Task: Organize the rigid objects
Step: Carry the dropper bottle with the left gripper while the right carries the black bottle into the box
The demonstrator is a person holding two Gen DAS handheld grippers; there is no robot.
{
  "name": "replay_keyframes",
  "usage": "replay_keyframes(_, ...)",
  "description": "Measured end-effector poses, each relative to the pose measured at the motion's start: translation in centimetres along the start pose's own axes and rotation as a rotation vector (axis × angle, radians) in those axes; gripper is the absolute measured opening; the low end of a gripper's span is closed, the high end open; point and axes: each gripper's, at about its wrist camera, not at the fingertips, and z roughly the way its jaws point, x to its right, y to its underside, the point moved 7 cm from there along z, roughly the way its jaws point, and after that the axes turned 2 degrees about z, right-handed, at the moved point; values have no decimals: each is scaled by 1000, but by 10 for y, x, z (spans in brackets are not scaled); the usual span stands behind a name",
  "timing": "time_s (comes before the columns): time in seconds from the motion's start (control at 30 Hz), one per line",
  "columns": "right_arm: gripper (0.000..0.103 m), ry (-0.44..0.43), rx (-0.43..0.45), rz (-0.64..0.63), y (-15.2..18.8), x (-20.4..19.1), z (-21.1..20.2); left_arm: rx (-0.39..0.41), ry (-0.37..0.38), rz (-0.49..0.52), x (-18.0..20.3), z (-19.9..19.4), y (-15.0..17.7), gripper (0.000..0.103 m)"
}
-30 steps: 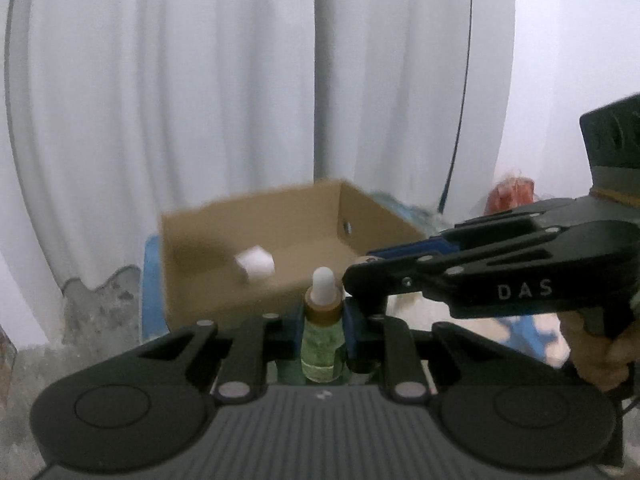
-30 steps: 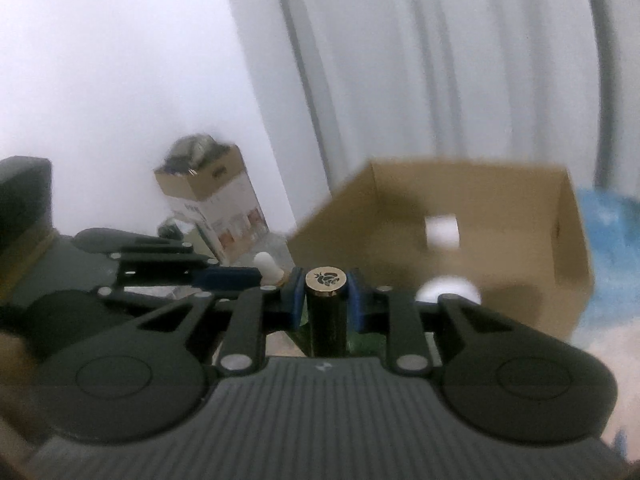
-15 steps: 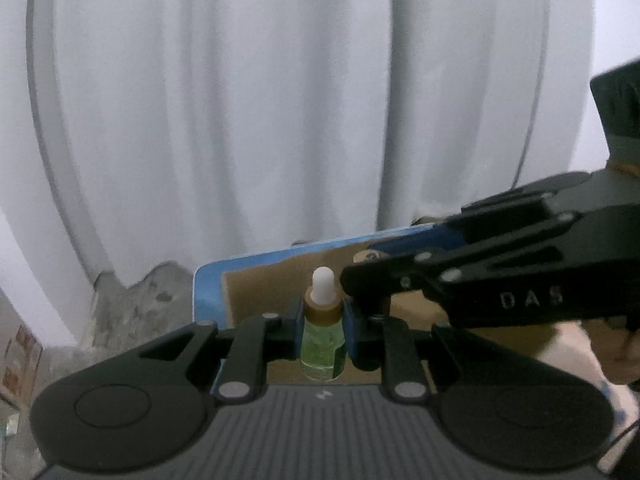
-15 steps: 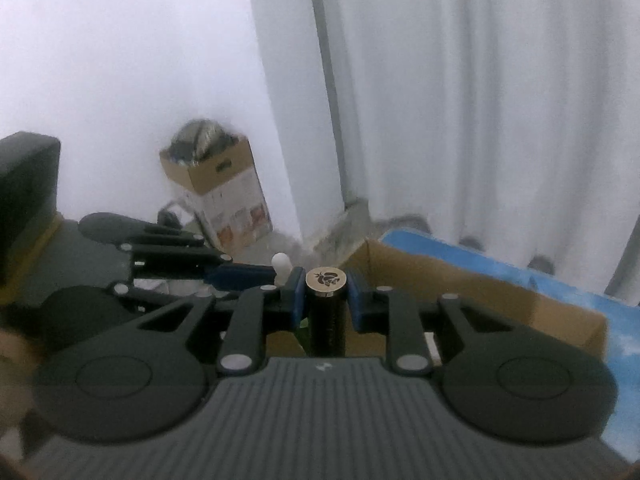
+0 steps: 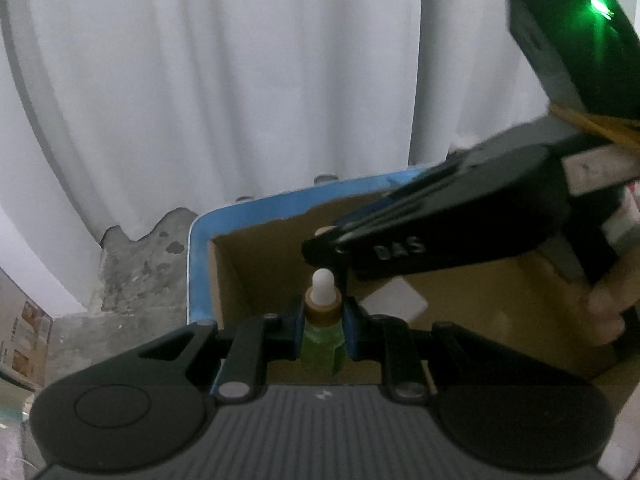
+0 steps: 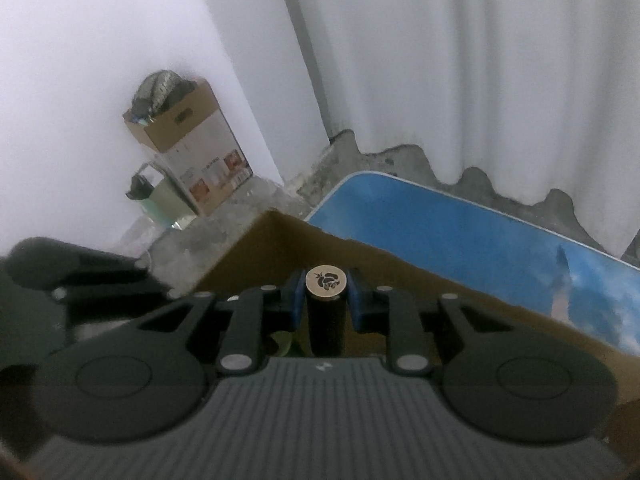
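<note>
Left gripper (image 5: 322, 322): your blue pads are clamped tight on something narrow, and you aim it steeply downward.
Right gripper (image 6: 325, 305): also closed tight, tilted down, reaching across just ahead of your left one.
Right hand (image 5: 608, 304): your fingers wrap its handle.

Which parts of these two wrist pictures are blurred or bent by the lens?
Left wrist view: the right hand-held gripper crossing in front is smeared with motion blur, while the green dropper bottle stays fairly sharp; the curtain bows from fisheye distortion. Right wrist view: the left hand-held gripper is blurred.
</note>
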Motion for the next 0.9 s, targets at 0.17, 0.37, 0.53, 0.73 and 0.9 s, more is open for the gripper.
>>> replay_keyframes(0.17, 21, 19, -40, -25, 5, 1, 26, -55, -6, 13, -2, 14, 4, 21)
replay_keyframes(0.37, 21, 29, -61, -49, 8, 1, 37, -48, -4, 33, 3, 15, 8, 21)
replay_keyframes(0.53, 23, 27, -68, -25, 8, 3, 37, -43, 6, 37, 3, 12, 12, 21)
replay_keyframes(0.73, 30, 23, -71, 4, 4, 6, 34, -43, 13, 41, 3, 8, 15, 26)
replay_keyframes(0.9, 42, 21, -51, 13, -2, 5, 23, -36, 12, 28, 0, 4, 13, 48)
